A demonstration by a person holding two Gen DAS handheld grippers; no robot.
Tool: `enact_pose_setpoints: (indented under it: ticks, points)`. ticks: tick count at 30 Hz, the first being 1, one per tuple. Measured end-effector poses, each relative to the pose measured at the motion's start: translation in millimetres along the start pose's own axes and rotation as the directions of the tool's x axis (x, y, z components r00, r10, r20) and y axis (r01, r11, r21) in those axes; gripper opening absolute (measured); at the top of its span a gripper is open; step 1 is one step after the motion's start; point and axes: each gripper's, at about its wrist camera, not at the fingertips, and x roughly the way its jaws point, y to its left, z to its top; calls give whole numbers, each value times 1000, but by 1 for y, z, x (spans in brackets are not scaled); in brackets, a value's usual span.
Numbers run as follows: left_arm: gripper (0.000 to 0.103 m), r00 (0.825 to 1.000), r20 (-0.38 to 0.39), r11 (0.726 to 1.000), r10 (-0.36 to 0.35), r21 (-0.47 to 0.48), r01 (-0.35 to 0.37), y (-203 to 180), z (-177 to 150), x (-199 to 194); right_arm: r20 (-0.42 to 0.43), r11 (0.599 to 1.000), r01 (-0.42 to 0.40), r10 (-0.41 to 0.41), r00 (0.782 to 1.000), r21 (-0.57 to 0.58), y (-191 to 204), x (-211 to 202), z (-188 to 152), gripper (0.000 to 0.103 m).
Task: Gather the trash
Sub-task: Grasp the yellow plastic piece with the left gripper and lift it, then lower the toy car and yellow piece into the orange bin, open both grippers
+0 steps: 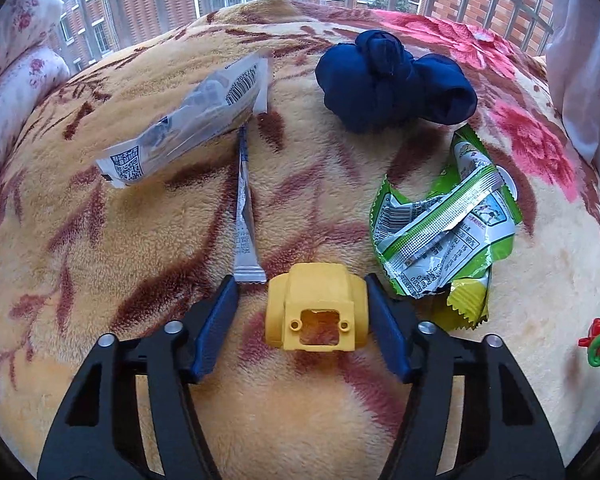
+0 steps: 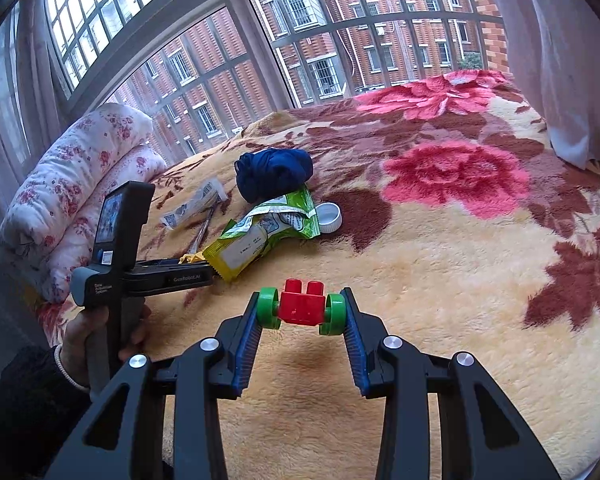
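A yellow toy piece [image 1: 316, 312] lies on the plush blanket [image 1: 140, 260] between the jaws of my left gripper [image 1: 300, 277]. The right pad is at its side and the left pad stands off it, so the gripper is open. A thin silver sachet [image 1: 244, 220] ends by the left fingertip. Crumpled green wrappers [image 1: 444, 232] lie to the right and a clear printed wrapper [image 1: 188, 120] at the upper left. My right gripper [image 2: 301, 292] is shut on a red toy block with green wheels [image 2: 302, 306], just above the blanket. The green wrappers [image 2: 268, 228] and a white bottle cap [image 2: 329, 217] lie beyond it.
A knotted navy cloth bundle [image 1: 392, 84] sits behind the wrappers. Folded floral bedding [image 2: 72, 184] is stacked at the left by the barred window. A white curtain [image 2: 560, 60] hangs at the right. A hand [image 2: 100, 344] holds the left gripper's handle.
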Motion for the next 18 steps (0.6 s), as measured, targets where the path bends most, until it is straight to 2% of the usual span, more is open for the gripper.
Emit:
enact_pose_setpoints:
  ticks: [1, 10, 18]
  points:
    - [46, 1000, 0, 1000, -18, 4, 18, 0, 0, 0, 0, 1000, 0, 0, 1000, 3, -1, 0, 0, 39]
    - [45, 994, 45, 995, -103, 10, 103, 7, -10, -17, 2, 1000, -10, 10, 1000, -5, 1, -4, -3, 39]
    - [45, 990, 70, 993, -122, 17, 121, 17, -29, -40, 19, 999, -28, 28, 999, -25, 12, -12, -2, 39]
